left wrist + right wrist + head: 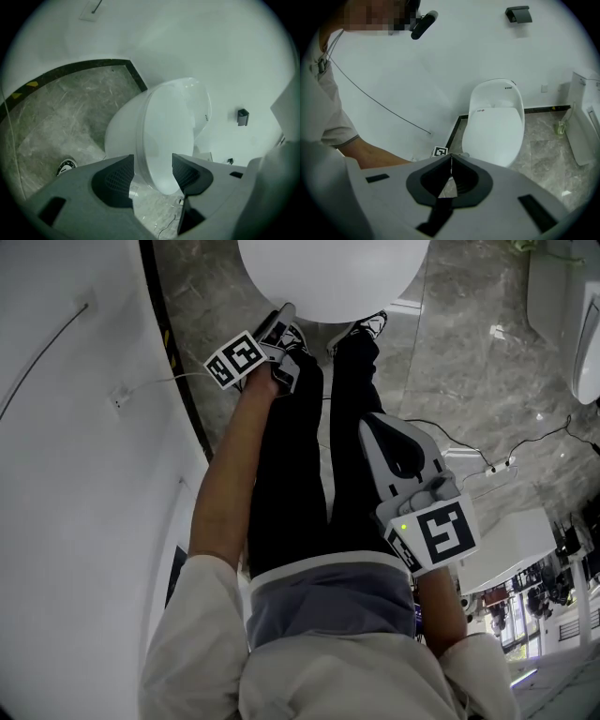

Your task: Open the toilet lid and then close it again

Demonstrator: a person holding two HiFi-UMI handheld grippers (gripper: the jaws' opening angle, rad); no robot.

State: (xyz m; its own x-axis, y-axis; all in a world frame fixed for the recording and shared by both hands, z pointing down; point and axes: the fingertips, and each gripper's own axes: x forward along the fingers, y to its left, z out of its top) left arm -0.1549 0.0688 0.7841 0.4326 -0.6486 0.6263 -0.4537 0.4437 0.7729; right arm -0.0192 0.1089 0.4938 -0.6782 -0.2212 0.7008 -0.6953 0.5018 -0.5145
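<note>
Left tool (279, 326) (153, 161): jaws spread wide, nothing pinched. In the left gripper view the front lip of the toilet lid (168, 136) shows in the gap between the pads; they don't look to be pressing on it. Head view puts this tool at about 7 o'clock off the lid (333, 277), right at its near rim, with the arm stretched forward and down.

Lid is down flat on the bowl, at 12 o'clock from the person. Its long axis runs 12 to 6, narrow front end toward the feet, hinge end against the wall (440, 61). Smooth glossy white plastic, rounded oval, thin overhanging edge, so likely slippery to grip. Floor (450, 352) is grey veined stone tile, with black shoes (361, 329) planted just short of the bowl.

Right tool (380, 427) (451, 159): jaws pressed together, empty, held back over the right thigh. In its own view the lid (494, 129) lies at 1 o'clock, well apart.

Judgement: the left hand is the nearer one, and any lift would come from under the front lip, swinging up toward 12.
</note>
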